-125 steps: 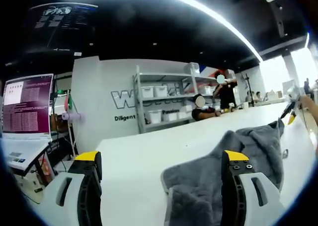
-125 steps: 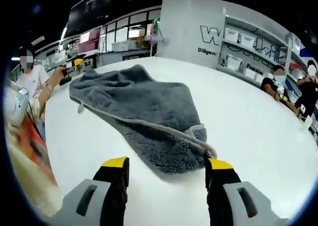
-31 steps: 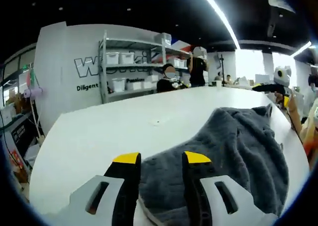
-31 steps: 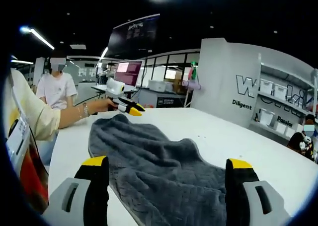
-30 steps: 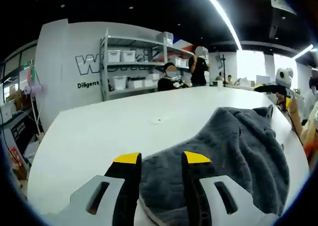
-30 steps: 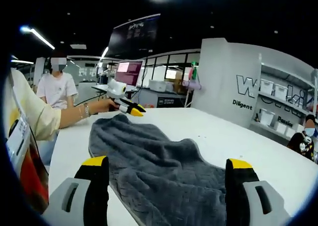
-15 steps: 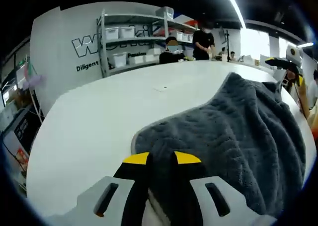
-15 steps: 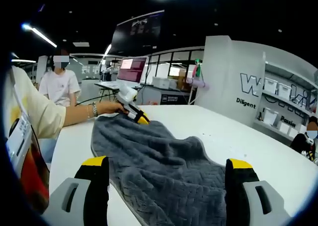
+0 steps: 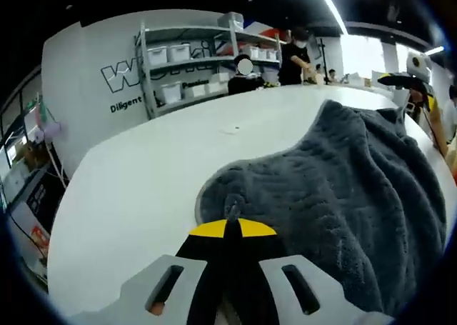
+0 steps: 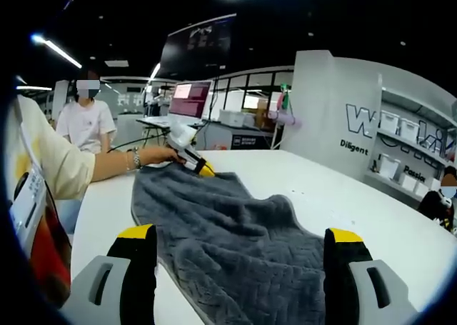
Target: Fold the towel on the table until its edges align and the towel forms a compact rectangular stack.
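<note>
Across the white counter point(image 9: 136, 189) lies one grey towel point(image 9: 343, 189), rumpled and spread lengthwise between the two tongs. From the left gripper view the counter runs back to a white wall with dark lettering point(image 9: 139, 78) and one shelf unit point(image 9: 189, 68) carrying white bins, with two people point(image 9: 246, 71) beside it. From the right gripper view the same towel point(image 10: 235, 246) stretches away toward a person in a pale top point(image 10: 50, 175), whose hand point(image 10: 158, 155) holds the left tongs down at the towel's far end; a second person point(image 10: 87, 121) stands behind, and one lit monitor point(image 10: 187, 100) glows beyond.

The left tongs point(image 9: 232, 228) are closed together, their yellow tips meeting with a small tuft of the towel's near edge pinched between them. The right tongs point(image 10: 239, 243) stand spread wide, holding nothing, one jaw at each side of the towel's near end, which lies on the counter between them. Far off in the left gripper view, the right tongs point(image 9: 400, 81) hover near the towel's opposite end.
</note>
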Demonstrator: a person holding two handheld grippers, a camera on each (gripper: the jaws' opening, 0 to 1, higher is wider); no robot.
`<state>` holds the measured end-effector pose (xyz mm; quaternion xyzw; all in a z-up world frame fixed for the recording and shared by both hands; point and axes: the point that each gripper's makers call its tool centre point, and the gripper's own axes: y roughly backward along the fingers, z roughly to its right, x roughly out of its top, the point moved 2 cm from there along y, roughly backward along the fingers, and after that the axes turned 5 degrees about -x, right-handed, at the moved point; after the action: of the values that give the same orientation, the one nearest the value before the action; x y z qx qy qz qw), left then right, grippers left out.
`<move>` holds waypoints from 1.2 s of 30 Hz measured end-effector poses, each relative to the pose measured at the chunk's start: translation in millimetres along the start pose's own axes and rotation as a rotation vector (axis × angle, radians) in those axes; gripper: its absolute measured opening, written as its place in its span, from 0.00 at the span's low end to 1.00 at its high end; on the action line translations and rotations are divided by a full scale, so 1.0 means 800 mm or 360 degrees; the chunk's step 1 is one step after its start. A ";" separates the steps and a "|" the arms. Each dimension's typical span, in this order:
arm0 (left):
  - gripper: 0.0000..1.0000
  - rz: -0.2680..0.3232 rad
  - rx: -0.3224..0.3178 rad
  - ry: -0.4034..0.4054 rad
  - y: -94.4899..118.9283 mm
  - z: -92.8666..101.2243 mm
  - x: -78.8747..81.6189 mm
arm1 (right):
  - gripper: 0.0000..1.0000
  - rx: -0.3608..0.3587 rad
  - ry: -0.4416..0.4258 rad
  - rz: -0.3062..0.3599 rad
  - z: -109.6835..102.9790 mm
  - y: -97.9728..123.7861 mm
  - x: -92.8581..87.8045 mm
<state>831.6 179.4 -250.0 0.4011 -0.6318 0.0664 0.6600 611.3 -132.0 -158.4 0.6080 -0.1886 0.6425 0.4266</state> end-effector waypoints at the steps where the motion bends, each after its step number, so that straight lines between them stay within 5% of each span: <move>1: 0.02 0.0037 0.0022 0.0008 0.003 -0.003 0.006 | 0.99 0.0000 0.0001 -0.0003 0.000 0.000 0.000; 5: 0.02 0.0165 0.0144 -0.0021 0.024 -0.022 0.028 | 0.99 0.0001 -0.0011 -0.0012 0.002 -0.002 -0.002; 13: 0.02 0.0174 0.0325 -0.0096 0.059 -0.050 0.031 | 0.99 0.0000 -0.0026 -0.0030 0.004 -0.005 -0.006; 24: 0.02 -0.0023 0.0557 -0.0095 0.086 -0.092 -0.003 | 0.99 -0.0003 -0.0044 -0.0053 0.007 -0.006 -0.012; 36: 0.03 -0.0244 0.0710 0.0086 0.118 -0.114 -0.057 | 0.99 0.0003 -0.0043 -0.0078 0.004 -0.007 -0.017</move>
<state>837.8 317.6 -237.7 0.5818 -0.5512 0.1647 0.5749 616.0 -135.9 -172.5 0.6215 -0.1789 0.6237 0.4390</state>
